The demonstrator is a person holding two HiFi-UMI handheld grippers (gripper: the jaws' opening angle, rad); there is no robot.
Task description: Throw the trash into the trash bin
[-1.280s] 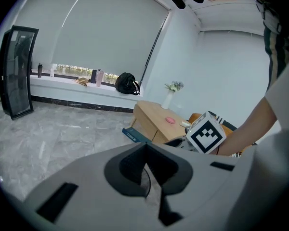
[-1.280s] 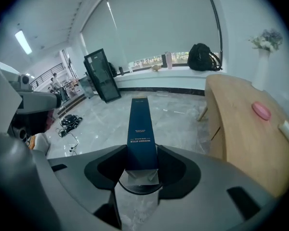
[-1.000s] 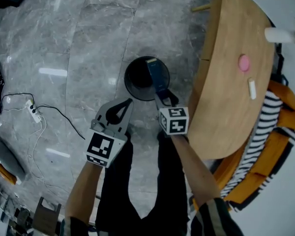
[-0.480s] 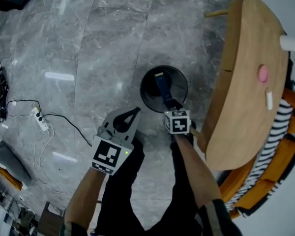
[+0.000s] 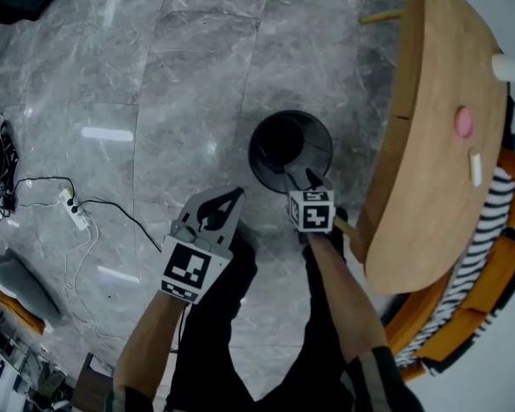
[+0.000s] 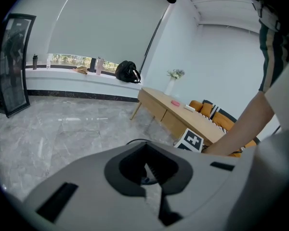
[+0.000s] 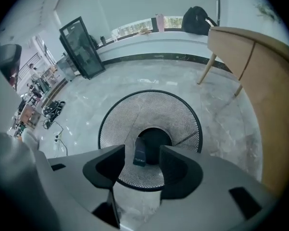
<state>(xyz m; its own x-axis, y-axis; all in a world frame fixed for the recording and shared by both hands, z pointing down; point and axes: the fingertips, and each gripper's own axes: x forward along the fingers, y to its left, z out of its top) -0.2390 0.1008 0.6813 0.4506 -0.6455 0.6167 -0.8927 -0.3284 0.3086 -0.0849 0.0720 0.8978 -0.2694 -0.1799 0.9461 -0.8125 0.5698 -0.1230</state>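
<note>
- Right hand-held gripper (image 5: 302, 177) is hanging nose-down over the near rim of the round black wire-mesh trash bin (image 5: 324, 137), which is standing on the grey marble floor (image 5: 180, 84) just left of the rounded light-wood table (image 5: 429, 187)
- Its jaws are standing apart, having just been opening; the pads are pressing on nothing
- The trash, a flat dark-blue oblong packet (image 7: 140, 153), is lying inside the bin, straight below the jaws, showing in the gap between them in the right gripper view but touching neither
- Packet is leaning on the sloping mesh wall, long axis running from the near side down toward the dark bottom, in line with the gap between the jaws
- It is looking thin and stiff-edged, with a faint pale marking at its near end, too small to read
- Left hand-held gripper (image 5: 228, 201) is hovering over the floor to the near left of the bin, jaws pressed together and empty; the right one is plainly nearer the bin
- Judging this piece delivered; the coming move is likely asking only for a straight lift of the right gripper clear of the rim
- A pink round thing (image 5: 463, 122) and a small white stick-like thing (image 5: 475, 167) are lying on the table top at far right; cannot tell whether they count as trash
</note>
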